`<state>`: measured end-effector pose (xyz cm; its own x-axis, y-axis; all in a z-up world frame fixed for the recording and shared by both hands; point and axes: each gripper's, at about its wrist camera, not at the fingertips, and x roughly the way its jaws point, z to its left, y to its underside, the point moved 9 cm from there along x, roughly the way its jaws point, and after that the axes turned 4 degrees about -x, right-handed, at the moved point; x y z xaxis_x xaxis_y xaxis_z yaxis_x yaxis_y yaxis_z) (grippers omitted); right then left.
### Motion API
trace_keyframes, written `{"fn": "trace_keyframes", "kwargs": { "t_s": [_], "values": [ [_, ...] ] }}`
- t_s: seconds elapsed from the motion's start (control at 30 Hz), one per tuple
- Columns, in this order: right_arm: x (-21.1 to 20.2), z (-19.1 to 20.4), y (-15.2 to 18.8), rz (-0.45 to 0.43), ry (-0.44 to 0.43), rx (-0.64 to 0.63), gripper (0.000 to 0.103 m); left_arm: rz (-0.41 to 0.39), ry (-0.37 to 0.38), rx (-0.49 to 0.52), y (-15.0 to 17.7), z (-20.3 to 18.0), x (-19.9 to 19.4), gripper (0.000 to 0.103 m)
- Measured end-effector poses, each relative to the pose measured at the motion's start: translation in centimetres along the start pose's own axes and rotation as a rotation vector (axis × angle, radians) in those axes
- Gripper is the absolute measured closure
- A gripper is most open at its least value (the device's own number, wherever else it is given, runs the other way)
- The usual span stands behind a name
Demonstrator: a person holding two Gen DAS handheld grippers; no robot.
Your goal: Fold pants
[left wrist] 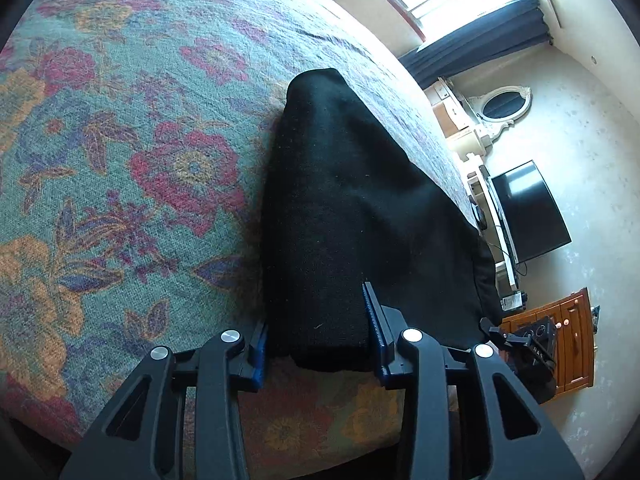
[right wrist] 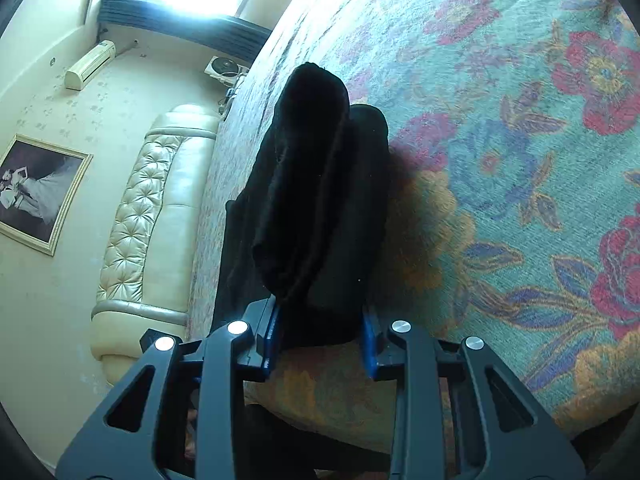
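Black pants (left wrist: pixel 344 216) lie in a thick, narrow bundle along the edge of a bed (left wrist: pixel 120 160) covered in a flowered spread; the fabric already sits in stacked layers, so at least one fold appears done; in the right wrist view an upper layer rides on a lower one, its edges not quite matched. The left gripper (left wrist: pixel 320 344) has its jaws closed in on the near end of the bundle, blue pads against the cloth on both sides, grasping it; the right gripper (right wrist: pixel 320 336) likewise clamps the near end of the pants (right wrist: pixel 320 200) at its own side, cloth pinched between the pads. Both ends thus appear taken up at once, which suggests a further fold, end over end or across the bed, is about to be made; whether this would be the last fold cannot be told, as the bundle's full length is not seen in one view. Beyond the bed stand a dark television (left wrist: pixel 528 212) and a padded headboard (right wrist: pixel 152 216).
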<state>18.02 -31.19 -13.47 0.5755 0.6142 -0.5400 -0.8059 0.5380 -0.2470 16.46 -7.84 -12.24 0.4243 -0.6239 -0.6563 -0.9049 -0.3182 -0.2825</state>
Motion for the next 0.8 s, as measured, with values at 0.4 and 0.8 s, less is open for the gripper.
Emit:
{"fn": "trace_keyframes", "kwargs": {
  "t_s": [0.4,0.8],
  "values": [
    [1.1,-4.0,0.7,0.022,-0.043,0.094,0.068,-0.029,-0.148,0.175,0.8,-0.2,0.9,0.033],
    [-0.7,-4.0,-0.5,-0.007,-0.084,0.108,0.050,-0.106,-0.294,0.327,0.6,0.3,-1.4,0.022]
  ]
}}
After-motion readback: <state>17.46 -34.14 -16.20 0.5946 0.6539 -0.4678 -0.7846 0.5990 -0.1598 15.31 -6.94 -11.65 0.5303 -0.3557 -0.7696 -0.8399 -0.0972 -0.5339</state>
